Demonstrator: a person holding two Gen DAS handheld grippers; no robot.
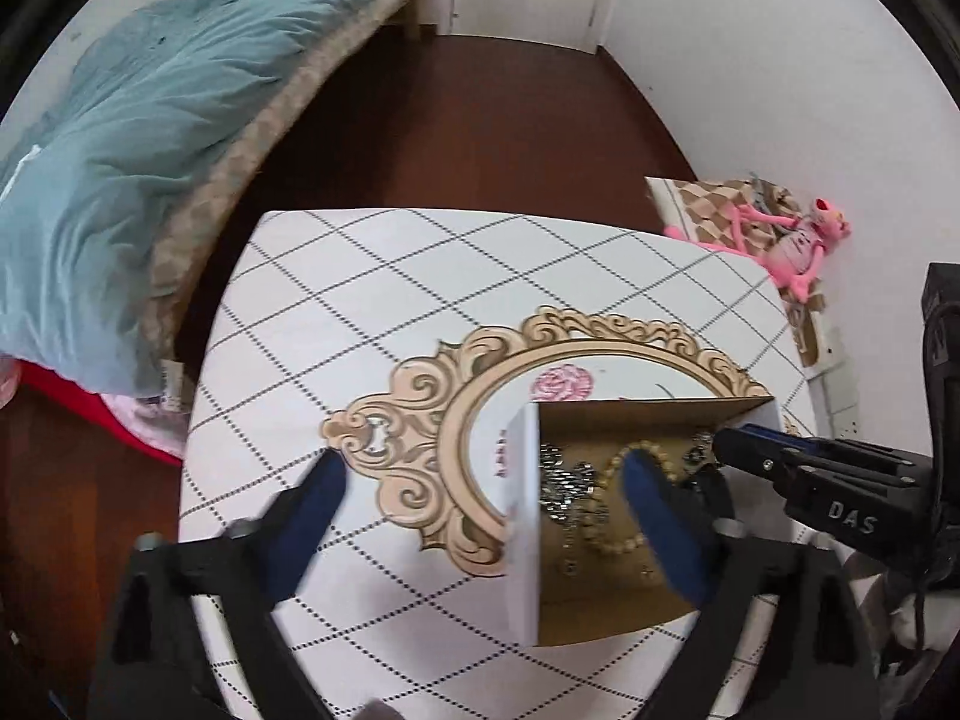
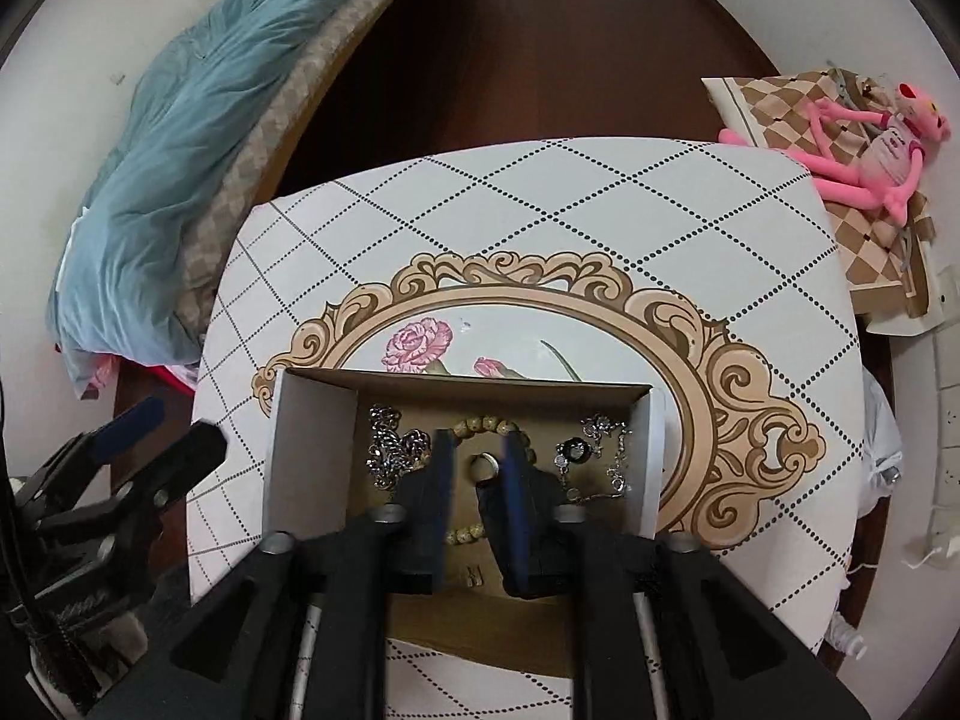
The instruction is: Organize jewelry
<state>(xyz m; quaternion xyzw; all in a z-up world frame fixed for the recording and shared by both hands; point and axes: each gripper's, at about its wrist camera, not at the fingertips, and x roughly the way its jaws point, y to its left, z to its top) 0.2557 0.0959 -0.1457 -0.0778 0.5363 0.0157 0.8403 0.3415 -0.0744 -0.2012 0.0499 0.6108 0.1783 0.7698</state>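
Note:
A cardboard box [image 2: 312, 450] with white outer walls stands on the table and holds jewelry: a wooden bead bracelet [image 2: 483, 423], a silver chain [image 2: 387, 447] at the left, a silver ring [image 2: 483, 468] and a thin chain with dark stones [image 2: 600, 456] at the right. My right gripper [image 2: 477, 468] reaches into the box, its jaws narrowly open around the ring. My left gripper [image 1: 483, 480] is open wide, straddling the box's left wall [image 1: 522, 516]. The bead bracelet [image 1: 624, 504] and silver chain [image 1: 564, 483] show there too.
The table [image 2: 600, 204] has a white diamond-pattern cloth with an ornate gold oval print. A bed with a teal duvet [image 2: 198, 138] lies to the left. A pink plush toy [image 2: 870, 144] lies on checked cardboard at the right. Dark wood floor lies beyond.

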